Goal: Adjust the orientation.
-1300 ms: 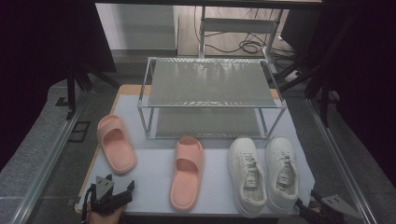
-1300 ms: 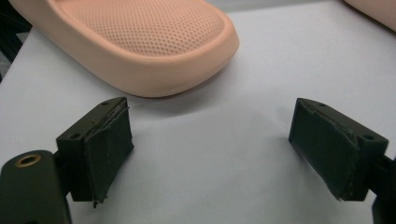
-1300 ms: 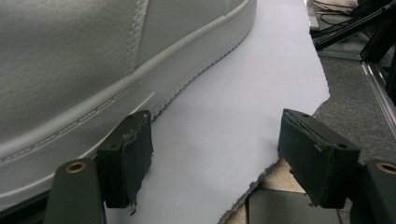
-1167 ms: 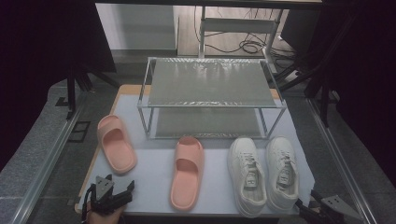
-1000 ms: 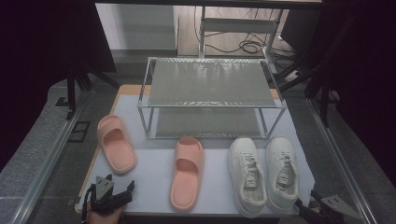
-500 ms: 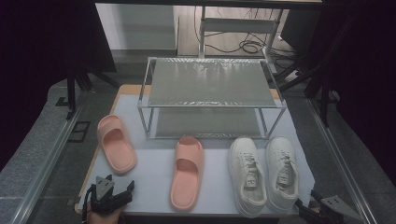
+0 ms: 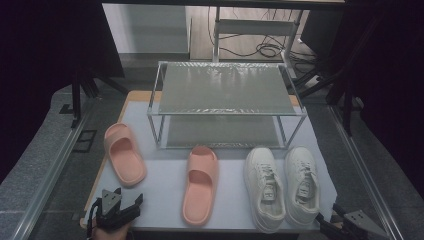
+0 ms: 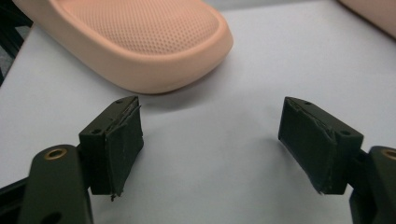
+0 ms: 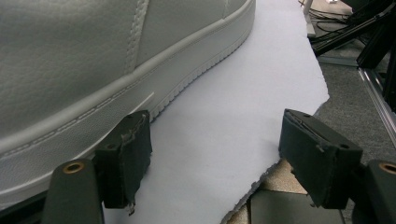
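Two pink slippers lie on the white mat [image 7: 165,187], one at the left [image 7: 124,161] and one in the middle [image 7: 201,184]. A pair of white sneakers [image 7: 267,187] [image 7: 301,182] sits to their right. My left gripper [image 7: 131,204] rests at the mat's front left corner. Its jaws [image 8: 210,135] have just been closing a little and stand open over bare mat, just short of the left slipper's end [image 8: 140,42]. My right gripper [image 7: 327,224] is at the front right corner, open [image 9: 215,149]. Its left pad [image 9: 133,158] is close beside a sneaker's sole [image 9: 93,60].
A two-shelf metal rack [image 7: 225,90] with frosted shelves stands behind the shoes at the back of the mat. The mat's torn right edge [image 9: 299,126] gives way to a wooden board and grey floor. Dark stands and cables surround the table.
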### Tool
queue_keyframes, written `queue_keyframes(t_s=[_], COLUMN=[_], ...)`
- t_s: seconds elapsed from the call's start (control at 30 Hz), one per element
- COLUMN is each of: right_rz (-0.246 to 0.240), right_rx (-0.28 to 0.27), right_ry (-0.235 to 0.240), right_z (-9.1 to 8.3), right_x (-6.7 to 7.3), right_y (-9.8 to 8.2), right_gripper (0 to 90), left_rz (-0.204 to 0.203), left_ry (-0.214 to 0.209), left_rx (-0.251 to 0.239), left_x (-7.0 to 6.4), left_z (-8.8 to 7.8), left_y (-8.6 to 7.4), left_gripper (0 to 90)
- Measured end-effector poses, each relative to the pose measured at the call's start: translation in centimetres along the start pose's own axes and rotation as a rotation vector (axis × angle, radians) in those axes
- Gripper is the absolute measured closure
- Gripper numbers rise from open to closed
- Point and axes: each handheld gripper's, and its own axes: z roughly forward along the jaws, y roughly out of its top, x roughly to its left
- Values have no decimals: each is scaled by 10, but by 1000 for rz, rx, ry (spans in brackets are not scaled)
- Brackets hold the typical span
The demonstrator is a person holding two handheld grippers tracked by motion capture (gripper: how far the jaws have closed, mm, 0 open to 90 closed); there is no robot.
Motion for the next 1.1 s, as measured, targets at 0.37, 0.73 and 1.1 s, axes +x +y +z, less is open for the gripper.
queue_keyframes(t_s=[0.37, 0.73, 1.1], right_rz=[2, 3, 2], right_rx=[-7, -10, -14], right_ry=[-3, -3, -4], right_z=[0, 0, 0], right_x=[0, 0, 0], right_y=[-1, -1, -1], right_gripper=[252, 251, 250], left_rz=[8, 16, 39], left_ry=[-35, -63, -84], left_rx=[-34, -47, -32], left_x=[-2, -3, -4], left_z=[-7, -12, -9], left_y=[10, 19, 29], left_gripper=[232, 262, 277])
